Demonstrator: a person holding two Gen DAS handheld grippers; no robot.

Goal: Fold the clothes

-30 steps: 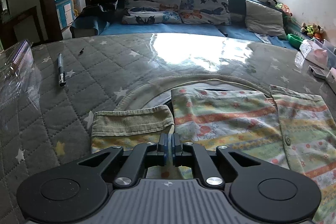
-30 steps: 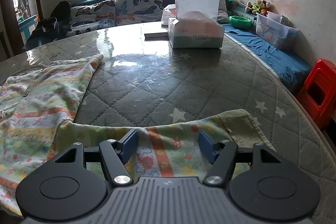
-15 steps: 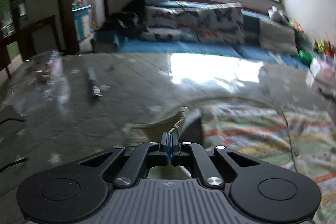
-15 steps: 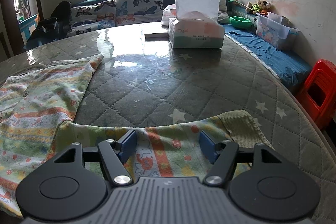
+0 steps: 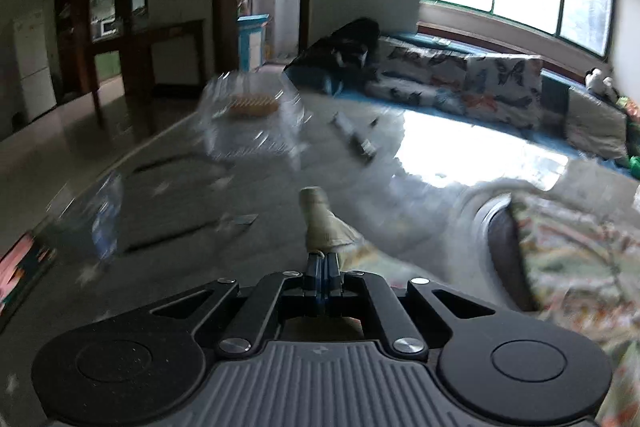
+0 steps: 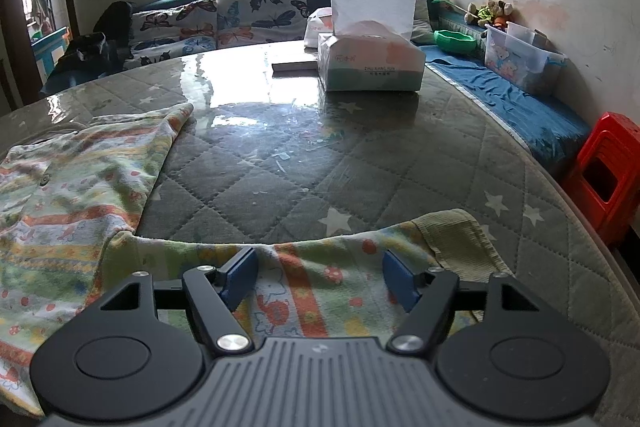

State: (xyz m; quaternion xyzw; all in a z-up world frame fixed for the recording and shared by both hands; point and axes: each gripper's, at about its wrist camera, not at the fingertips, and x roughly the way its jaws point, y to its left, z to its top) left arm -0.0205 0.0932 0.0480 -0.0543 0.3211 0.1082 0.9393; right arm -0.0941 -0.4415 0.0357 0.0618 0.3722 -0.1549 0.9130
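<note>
The left gripper (image 5: 322,264), clamped on the sleeve cuff (image 5: 320,217) (view blurred), seems mid-fold and should next carry it over the garment (image 6: 72,195); the right gripper (image 6: 320,277) hovers wide open.

Garment (image 6: 72,211): soft printed cloth, ribbed cuff (image 6: 460,239). Table cover (image 6: 320,163): quilted fabric under glossy film. Stool (image 6: 608,167): shiny red plastic.

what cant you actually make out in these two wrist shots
- Left wrist view: the clear plastic box and its yellowish contents are smeared by motion blur.
- Left wrist view: where the closed left gripper pinches the ribbed beige cuff is hidden by the fingers.
- Right wrist view: the striped floral garment's sleeve under the open right gripper is covered by its black body.
</note>
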